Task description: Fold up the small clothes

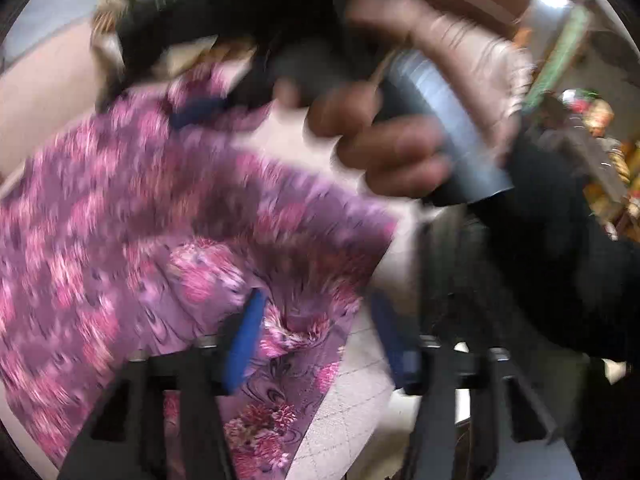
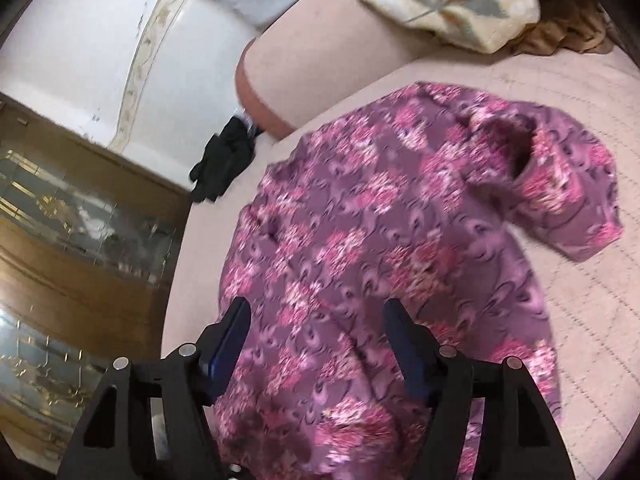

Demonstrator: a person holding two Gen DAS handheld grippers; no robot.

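We are looking at a home, likely a bedroom: a pink quilted bedspread (image 2: 580, 216) is covering the bed, a floral cushion (image 2: 460, 4) is lying at its head, and a wooden glass-fronted cabinet (image 2: 80, 216) is standing beside white walls.

Soft, even indoor light fills both fisheye views, whose edges bend into dark corners. The left wrist view is heavily motion-smeared; the right is sharper, with glare on the glass cabinet (image 2: 80, 208).
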